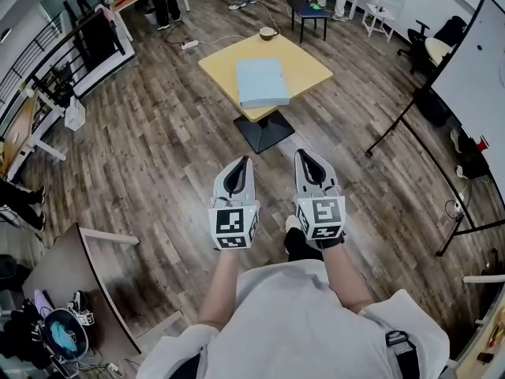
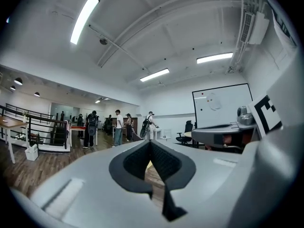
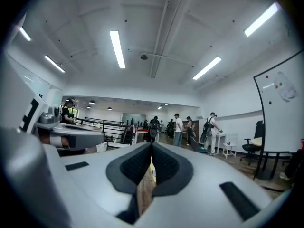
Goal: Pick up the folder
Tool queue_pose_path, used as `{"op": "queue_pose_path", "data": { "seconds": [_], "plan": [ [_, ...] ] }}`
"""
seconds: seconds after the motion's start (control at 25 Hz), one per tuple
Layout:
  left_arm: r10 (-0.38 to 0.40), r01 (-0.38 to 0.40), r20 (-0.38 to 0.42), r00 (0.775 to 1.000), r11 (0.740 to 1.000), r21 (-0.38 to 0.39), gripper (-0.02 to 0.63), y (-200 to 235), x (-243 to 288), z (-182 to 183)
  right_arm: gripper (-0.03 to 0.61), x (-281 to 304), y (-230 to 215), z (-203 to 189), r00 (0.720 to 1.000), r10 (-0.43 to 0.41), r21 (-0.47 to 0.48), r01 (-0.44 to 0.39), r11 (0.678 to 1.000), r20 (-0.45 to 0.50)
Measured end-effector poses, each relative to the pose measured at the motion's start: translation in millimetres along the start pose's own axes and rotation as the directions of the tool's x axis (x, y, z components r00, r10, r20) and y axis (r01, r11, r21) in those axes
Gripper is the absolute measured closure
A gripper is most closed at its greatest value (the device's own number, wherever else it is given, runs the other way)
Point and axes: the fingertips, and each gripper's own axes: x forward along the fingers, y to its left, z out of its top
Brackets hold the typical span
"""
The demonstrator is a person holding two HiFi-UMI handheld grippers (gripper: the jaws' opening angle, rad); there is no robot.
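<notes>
A pale blue folder [image 1: 262, 82] lies flat on a small square yellow table [image 1: 308, 63] ahead of me in the head view. My left gripper [image 1: 237, 166] and right gripper [image 1: 308, 159] are held side by side at waist height, pointing level toward the table and well short of it. Both are shut with nothing between the jaws. In the left gripper view the left gripper [image 2: 150, 144] has its pads together, and in the right gripper view the right gripper [image 3: 151, 147] does too. A sliver of the yellow table shows through each gap.
The table stands on a black base [image 1: 264, 132] over wood flooring. A whiteboard on a stand [image 1: 465, 85] is at the right, a dark chair [image 1: 306, 10] behind the table, a railing and desks [image 1: 47, 69] at the left. Several people [image 2: 118, 127] stand far back.
</notes>
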Motion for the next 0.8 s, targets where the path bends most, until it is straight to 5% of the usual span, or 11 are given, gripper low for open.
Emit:
{"op": "queue_pose_path", "data": {
  "seconds": [0.24,0.44,0.8],
  "plan": [
    [0.011,-0.013,0.032,0.999,0.998,0.057,0.606,-8.9,94.4,18.3,0.568,82.4,-54.1,20.7,0.994,0.087,0.011,-0.088,0.996,0.058],
    [0.092,-0.093,0.053,0.994,0.996,0.014,0.606,9.8,154.4,27.8,0.568,134.6,-87.7,22.1,0.988,0.136,-0.046,-0.133,0.99,0.068],
    [0.09,-0.091,-0.065,0.994,0.996,-0.015,0.606,31.0,232.9,-5.9,0.568,225.9,-128.2,-22.9,0.986,0.165,0.027,-0.164,0.986,-0.036]
  ]
}}
